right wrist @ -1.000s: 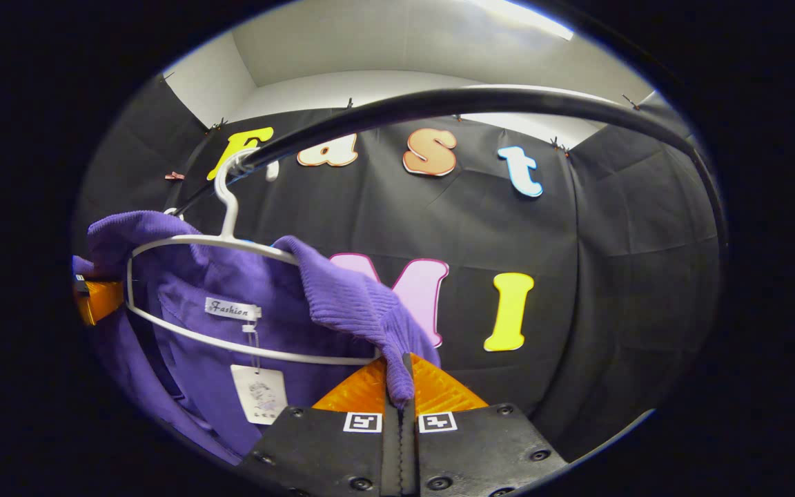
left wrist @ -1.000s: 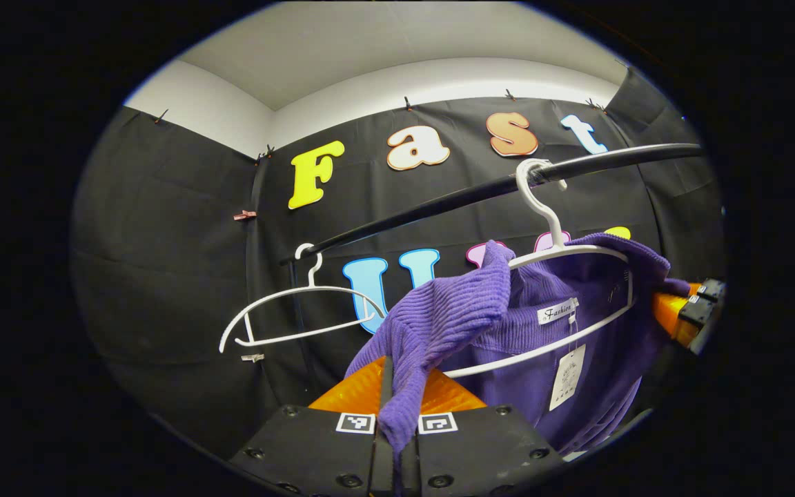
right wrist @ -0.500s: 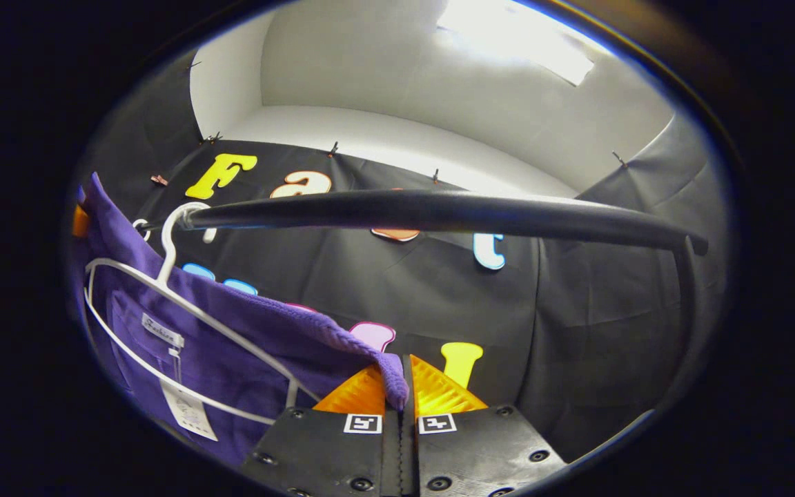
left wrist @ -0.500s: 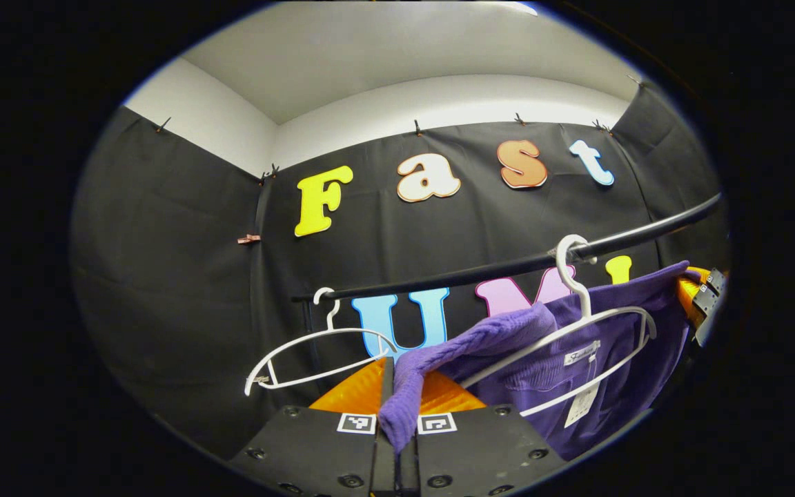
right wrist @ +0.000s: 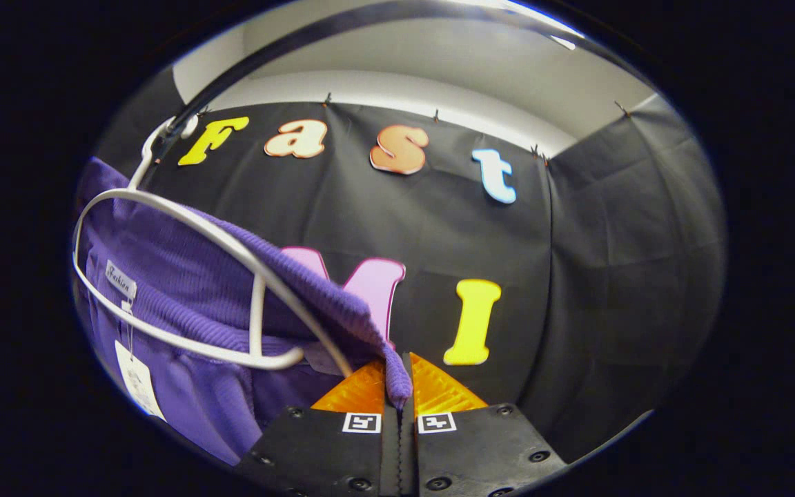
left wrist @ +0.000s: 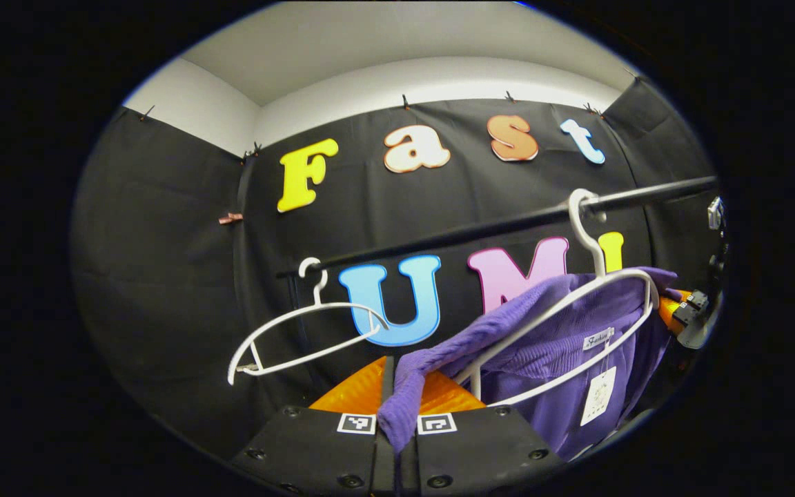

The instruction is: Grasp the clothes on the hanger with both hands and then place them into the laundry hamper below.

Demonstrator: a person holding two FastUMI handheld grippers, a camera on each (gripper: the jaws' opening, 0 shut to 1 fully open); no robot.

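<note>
Hanging partly off a white hanger (left wrist: 563,324), a purple ribbed-knit sweater (left wrist: 549,352) is being held at both shoulders. In the left gripper view, the left gripper (left wrist: 397,414) is being kept closed, its orange ridged fingers (left wrist: 352,393) pinching a fold of the knit that is bunching between them. In the right gripper view, the right gripper (right wrist: 399,397) is likewise being kept closed on the opposite shoulder of the sweater (right wrist: 183,304), the cloth being squeezed between its orange fingers (right wrist: 439,393). The hanger (right wrist: 183,276) is thin, rounded white wire or plastic, its hook being carried by a black rail (left wrist: 494,224). A woven neck label (left wrist: 597,339) and a paper swing tag (left wrist: 597,395) are being shown inside the collar; their print is too small to be relied on. The left gripper view is also taking in a second, bare white hanger (left wrist: 301,331) on the rail, and the right gripper (left wrist: 687,310) at the far shoulder.
</note>
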